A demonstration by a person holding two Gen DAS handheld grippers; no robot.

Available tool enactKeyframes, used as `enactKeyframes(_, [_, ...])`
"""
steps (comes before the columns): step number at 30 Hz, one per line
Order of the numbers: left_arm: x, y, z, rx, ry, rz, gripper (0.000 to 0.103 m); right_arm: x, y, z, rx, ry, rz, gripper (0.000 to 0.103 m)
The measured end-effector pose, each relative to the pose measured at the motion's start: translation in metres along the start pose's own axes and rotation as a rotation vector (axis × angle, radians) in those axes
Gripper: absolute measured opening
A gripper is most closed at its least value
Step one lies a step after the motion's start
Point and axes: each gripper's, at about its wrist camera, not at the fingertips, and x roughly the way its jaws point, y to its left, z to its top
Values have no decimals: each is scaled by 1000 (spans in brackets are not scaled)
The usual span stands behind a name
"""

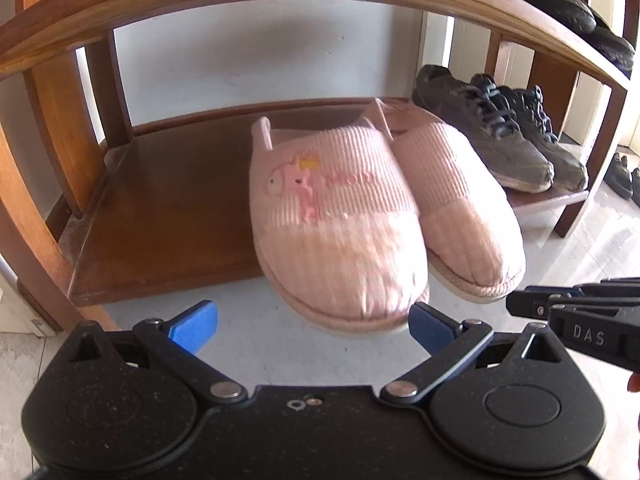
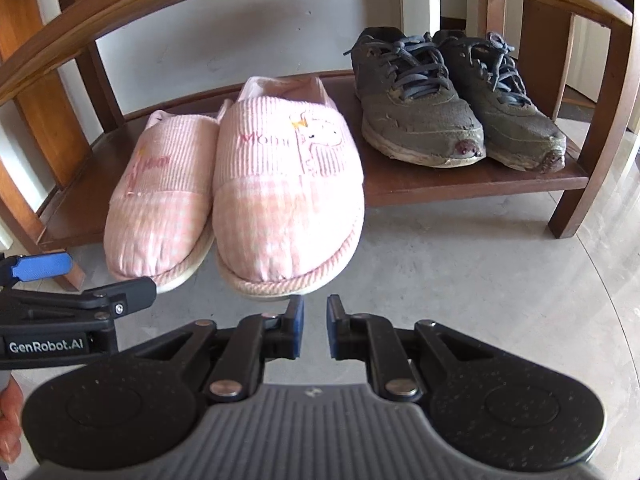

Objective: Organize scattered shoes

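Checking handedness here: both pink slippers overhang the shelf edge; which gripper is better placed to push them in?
Probably left: the left gripper is open right before the pink striped fabric slippers; the right gripper is nearly closed.

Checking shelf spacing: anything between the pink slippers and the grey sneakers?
No. In the right wrist view only bare brown shelf separates the pink slippers from the grey sneakers.

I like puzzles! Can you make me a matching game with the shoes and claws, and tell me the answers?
Things:
1. slippers
2. sneakers
3. left claw
4. right claw

States:
A. grey, laced
B. wide open
C. pink, toes sticking off the shelf
D. nearly closed, holding nothing

Pairs: 1-C, 2-A, 3-B, 4-D
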Motion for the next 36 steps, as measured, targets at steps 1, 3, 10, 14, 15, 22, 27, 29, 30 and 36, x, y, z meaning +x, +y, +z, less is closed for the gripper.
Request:
enactKeyframes(1, [0,0,0,-1,-4,2,102,1,0,1,0,-2,1,17])
enactKeyframes(3, [3,0,2,-1,-9,5,103,2,0,2,6,-2,3,17])
enactKeyframes(10, [-1,1,3,-38,5,-29,102,9,1,10,11,0,0,17])
enactKeyframes(14, [-5,-6,-7,22,31,-43,102,9,-1,8,5,9,6,17])
enactKeyframes(15, [-2,-7,-8,36,33,-28,102,9,-1,8,7,13,7,17])
enactKeyframes(22, [15,0,2,-6,18,17,103,10,4,9,4,15,14,18])
enactKeyframes(27, [25,8,12,-29,5,50,103,10,4,12,8,26,19,18])
enactKeyframes(29, [32,15,16,-52,3,62,103,9,4,13,9,31,21,18])
enactKeyframes(30, [35,18,19,-62,6,68,103,9,4,14,10,33,22,18])
enactKeyframes(36, [43,36,13,-84,76,114,102,-5,3,16,-53,89,28,18])
